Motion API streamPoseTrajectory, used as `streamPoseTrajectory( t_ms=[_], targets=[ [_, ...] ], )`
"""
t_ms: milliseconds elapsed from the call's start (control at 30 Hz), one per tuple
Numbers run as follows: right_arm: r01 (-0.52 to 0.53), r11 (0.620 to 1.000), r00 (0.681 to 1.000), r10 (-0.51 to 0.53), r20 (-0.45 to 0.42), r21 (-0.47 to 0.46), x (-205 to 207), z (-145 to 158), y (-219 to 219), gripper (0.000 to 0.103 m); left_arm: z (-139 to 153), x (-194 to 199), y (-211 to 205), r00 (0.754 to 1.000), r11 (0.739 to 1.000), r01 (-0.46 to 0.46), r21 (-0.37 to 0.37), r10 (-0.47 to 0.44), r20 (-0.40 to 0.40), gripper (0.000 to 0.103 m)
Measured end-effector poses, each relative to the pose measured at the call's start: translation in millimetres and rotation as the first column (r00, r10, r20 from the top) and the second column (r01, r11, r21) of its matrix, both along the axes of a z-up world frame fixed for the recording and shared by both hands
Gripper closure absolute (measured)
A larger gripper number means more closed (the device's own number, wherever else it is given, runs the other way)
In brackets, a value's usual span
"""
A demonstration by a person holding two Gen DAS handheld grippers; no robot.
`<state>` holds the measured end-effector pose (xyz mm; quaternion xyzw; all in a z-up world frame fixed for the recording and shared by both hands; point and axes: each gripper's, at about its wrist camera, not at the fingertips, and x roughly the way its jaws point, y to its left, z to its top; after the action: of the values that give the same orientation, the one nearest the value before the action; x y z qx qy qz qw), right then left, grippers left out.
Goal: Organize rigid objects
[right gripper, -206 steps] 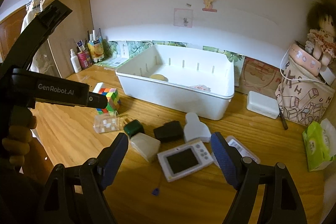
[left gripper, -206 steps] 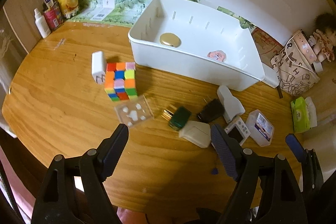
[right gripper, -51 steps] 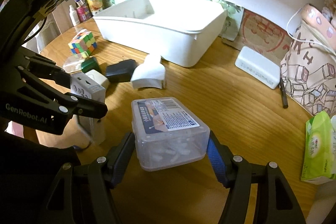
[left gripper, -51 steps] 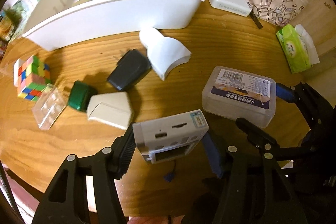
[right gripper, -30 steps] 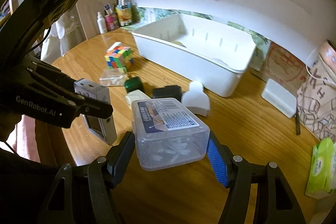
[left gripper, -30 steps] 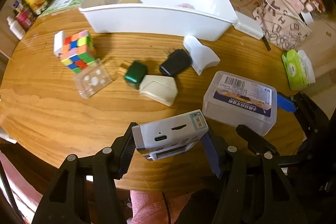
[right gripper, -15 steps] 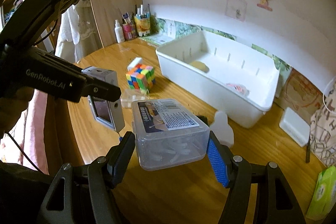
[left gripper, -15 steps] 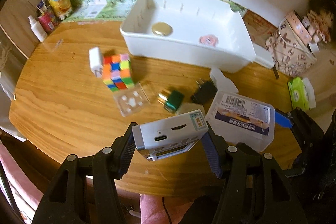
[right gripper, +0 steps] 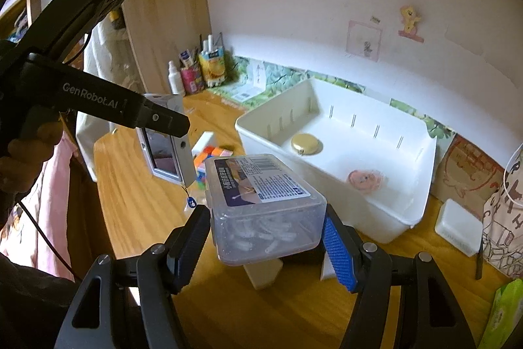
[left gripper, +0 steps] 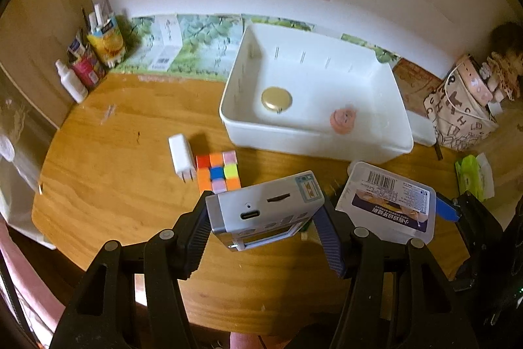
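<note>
Grippers first, since they're nearest: the left gripper [left gripper: 266, 234] has its pads pinching the short ends of a grey handheld console [left gripper: 264, 211], carried edge-on with its port side up and clear of the table [left gripper: 108, 185]. Just beside it, the right gripper [right gripper: 266, 242] clamps a clear lidded box [right gripper: 264, 205] across its width, label up, so the small white pieces inside stay put. Both loads hang in the air, which I read as a carry toward the bin rather than a set-down.

Below and beyond the console, near the middle of the table, sit a colour cube [left gripper: 218, 174] and a white plug [left gripper: 181, 157] touching its left side, both not yet collected. A tall white piece [right gripper: 263, 273] stands on the table under the box.

Farther back, by the table's far edge, the white bin [left gripper: 313, 141] lies open-topped and mostly bare, holding only a gold disc [left gripper: 276, 99] toward its left and a pink round thing [left gripper: 342, 120] toward its right. Room enough for both loads between and around them, I'd judge.

Bottles [left gripper: 88, 64] crowd the far left corner, a printed bag [left gripper: 461, 113] the right edge.
</note>
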<state>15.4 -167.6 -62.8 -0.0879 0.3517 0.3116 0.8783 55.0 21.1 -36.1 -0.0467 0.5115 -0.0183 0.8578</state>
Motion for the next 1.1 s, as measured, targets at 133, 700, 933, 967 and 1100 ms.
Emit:
streamPoseTrajectory(
  t_ms=[133, 700, 933, 967, 1100],
  targets=[
    [0.034, 0.999, 0.999, -0.034, 0.012, 0.017, 11, 6, 4, 0.035, 8, 15, 4, 0.999, 0.999, 0.030, 0.011, -0.030, 0.012, 0.040],
    [0.230, 0.970, 0.973, -0.231, 0.008, 0.080, 69, 8, 11, 0.035, 18, 81, 3, 0.983, 0.985, 0.174, 0.011, -0.174, 0.056, 0.039],
    [0.302, 0.949, 0.953, -0.302, -0.013, 0.088, 89, -2, 7, 0.035, 7, 106, -5, 0.969, 0.971, 0.237, 0.000, -0.237, 0.074, 0.039],
    [0.313, 0.946, 0.950, -0.313, -0.018, 0.088, 93, -5, 6, 0.035, 5, 109, -6, 0.967, 0.969, 0.245, -0.002, -0.245, 0.074, 0.039],
    [0.346, 0.935, 0.938, -0.344, -0.037, 0.084, 105, -15, 2, 0.035, -5, 123, -11, 0.958, 0.961, 0.276, -0.016, -0.274, 0.080, 0.039]
  ],
)
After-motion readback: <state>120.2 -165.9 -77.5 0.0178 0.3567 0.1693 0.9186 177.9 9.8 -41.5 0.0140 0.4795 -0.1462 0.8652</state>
